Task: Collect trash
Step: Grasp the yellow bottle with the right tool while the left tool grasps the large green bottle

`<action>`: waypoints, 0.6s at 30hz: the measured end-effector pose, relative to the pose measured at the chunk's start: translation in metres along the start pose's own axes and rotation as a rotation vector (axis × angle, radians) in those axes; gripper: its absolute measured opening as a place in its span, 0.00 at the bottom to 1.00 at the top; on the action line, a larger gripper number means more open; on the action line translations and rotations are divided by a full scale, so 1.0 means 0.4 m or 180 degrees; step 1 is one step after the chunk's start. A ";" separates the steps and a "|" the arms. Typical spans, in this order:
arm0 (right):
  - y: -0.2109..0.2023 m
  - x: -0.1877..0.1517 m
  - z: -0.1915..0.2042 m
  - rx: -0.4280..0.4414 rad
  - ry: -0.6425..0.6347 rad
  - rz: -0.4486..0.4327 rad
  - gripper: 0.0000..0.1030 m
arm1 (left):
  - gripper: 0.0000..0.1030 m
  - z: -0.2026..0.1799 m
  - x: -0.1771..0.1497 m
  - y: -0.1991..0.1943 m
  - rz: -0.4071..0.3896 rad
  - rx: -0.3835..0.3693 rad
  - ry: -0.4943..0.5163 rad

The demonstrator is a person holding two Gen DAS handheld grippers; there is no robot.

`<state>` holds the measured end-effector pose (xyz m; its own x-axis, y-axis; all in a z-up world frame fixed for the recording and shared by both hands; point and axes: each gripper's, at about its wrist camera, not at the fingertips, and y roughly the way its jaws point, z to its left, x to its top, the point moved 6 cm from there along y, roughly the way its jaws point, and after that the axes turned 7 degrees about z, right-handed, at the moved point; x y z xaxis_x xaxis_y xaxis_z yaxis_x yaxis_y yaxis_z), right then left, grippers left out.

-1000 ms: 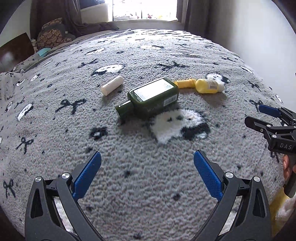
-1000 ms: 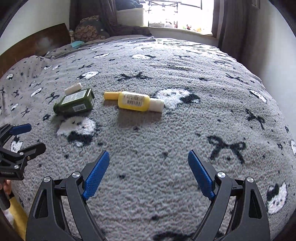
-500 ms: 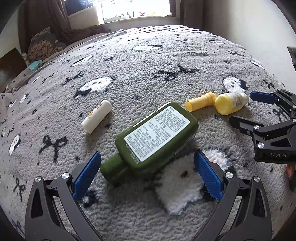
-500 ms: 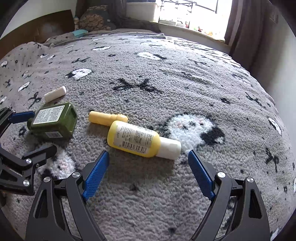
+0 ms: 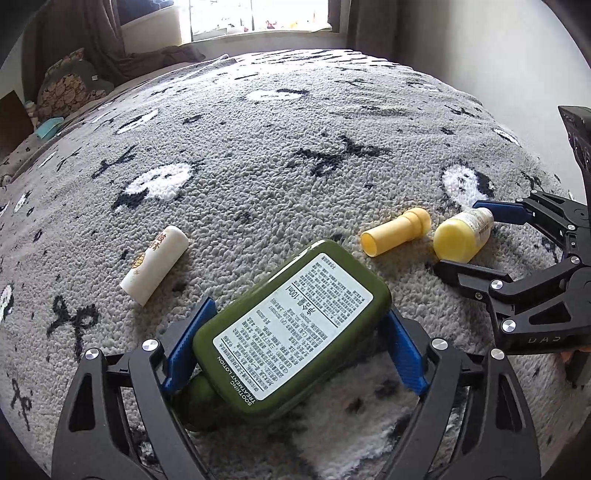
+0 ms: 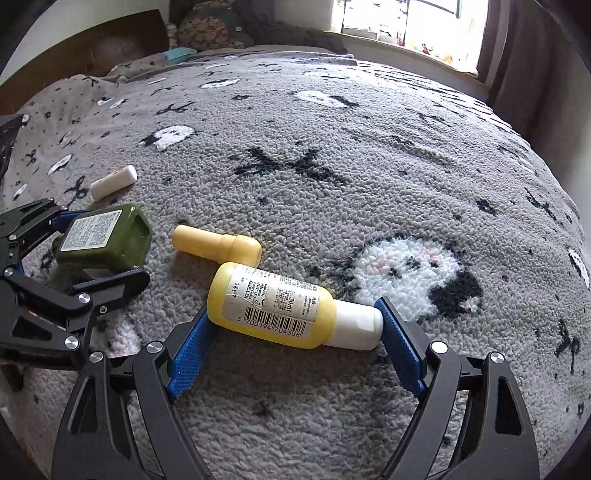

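Since the earlier frames both grippers have come forward and down over the bed, and each one now has a bottle between its jaws, where before the bottles lay well ahead of them. The left gripper [image 5: 295, 349] is closing its jaws around the flat dark-green plastic lotion bottle with a white label [image 5: 291, 336]; the blue pads stand at its two sides, but I cannot tell if they press it yet. The right gripper [image 6: 291, 345] is also closing, around the small round yellow plastic bottle with a white cap [image 6: 280, 306], along its length, and the pads look very close to its ends.

In my judgement the task is only at its start. All four pieces of trash lie on the bed and nothing is lifted. The yellow plastic cap-like tube [image 6: 216, 245] lies just beside the yellow bottle, and the short white cylinder with orange print [image 5: 155, 264] lies near the green bottle. No bin or bag is in view.

The grey fleece bed cover with black bows and white animal faces [image 5: 295, 155] is soft and bumpy. Behind it are a bright window [image 5: 258, 18], brown curtains and a patterned cushion [image 5: 62, 92].
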<state>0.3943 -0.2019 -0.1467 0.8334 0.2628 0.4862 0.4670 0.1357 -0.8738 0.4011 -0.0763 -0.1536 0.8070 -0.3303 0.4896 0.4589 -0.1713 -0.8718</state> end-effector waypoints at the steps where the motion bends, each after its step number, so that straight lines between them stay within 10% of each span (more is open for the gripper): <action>1: -0.001 -0.001 0.001 -0.0001 0.0003 0.0003 0.82 | 0.80 -0.002 -0.002 -0.002 -0.0004 0.0009 0.0003; 18: -0.240 -0.160 0.017 -0.0096 0.0069 -0.0283 0.82 | 0.80 -0.063 -0.150 -0.249 -0.0236 0.0074 -0.0035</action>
<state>0.2941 -0.2254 -0.0939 0.7942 0.2303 0.5623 0.5479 0.1287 -0.8266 0.2978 -0.0629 -0.0965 0.7744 -0.3074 0.5530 0.5259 -0.1732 -0.8327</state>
